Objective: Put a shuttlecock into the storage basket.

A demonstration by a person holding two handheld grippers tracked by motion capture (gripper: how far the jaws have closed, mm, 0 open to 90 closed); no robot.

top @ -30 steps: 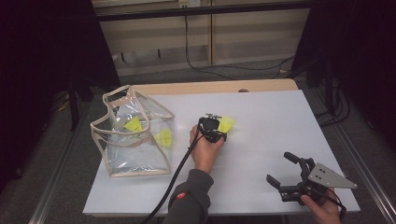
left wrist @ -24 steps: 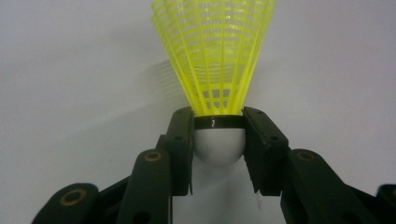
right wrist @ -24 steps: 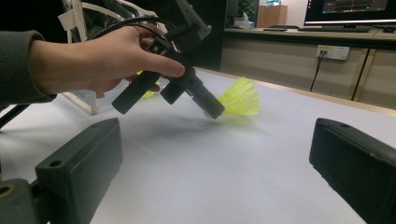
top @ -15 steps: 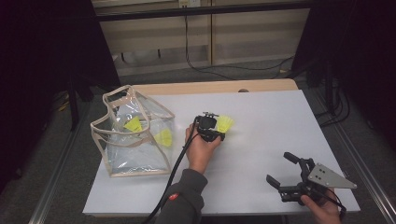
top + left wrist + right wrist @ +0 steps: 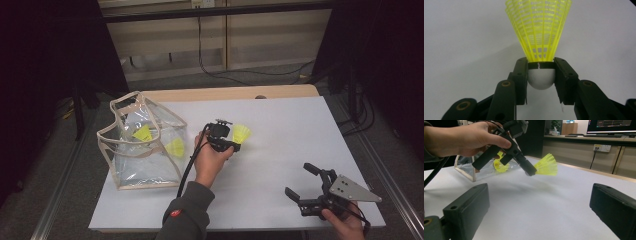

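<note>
Step in hand, by the look of it: carrying a yellow shuttlecock (image 5: pixel 241 133) toward the clear bag (image 5: pixel 142 145) at the left of the desk (image 5: pixel 280 165). Left hand-held gripper (image 5: pixel 235 145) clamped on the shuttlecock's white cork base (image 5: pixel 541 79), one pad on each side just under the black band, skirt fanning out beyond the fingertips. Seen from the right hand-held gripper view, shuttlecock lifted clear of the desk surface, shadow beneath it, skirt pointing to the right and roughly level. Held near the desk's middle, just right of the bag, not touching it.

Inside the bag, two more yellow shuttlecocks (image 5: pixel 143 133) (image 5: pixel 175 146) already lying behind the transparent wall. Bag standing upright with its beige-trimmed mouth open toward the top, straps slack over the rim.

Right hand-held gripper (image 5: pixel 301 183) at the near right corner of the desk, released, jaws spread wide with nothing between them, resting low and well apart from the work.

Next move, as a judgement: swing the held shuttlecock left and up over the bag's rim, then down into the opening before letting go. Calls for enough height to clear the trim and straps, and a release well inside the mouth so the light skirt does not catch the edge and tip out.
</note>
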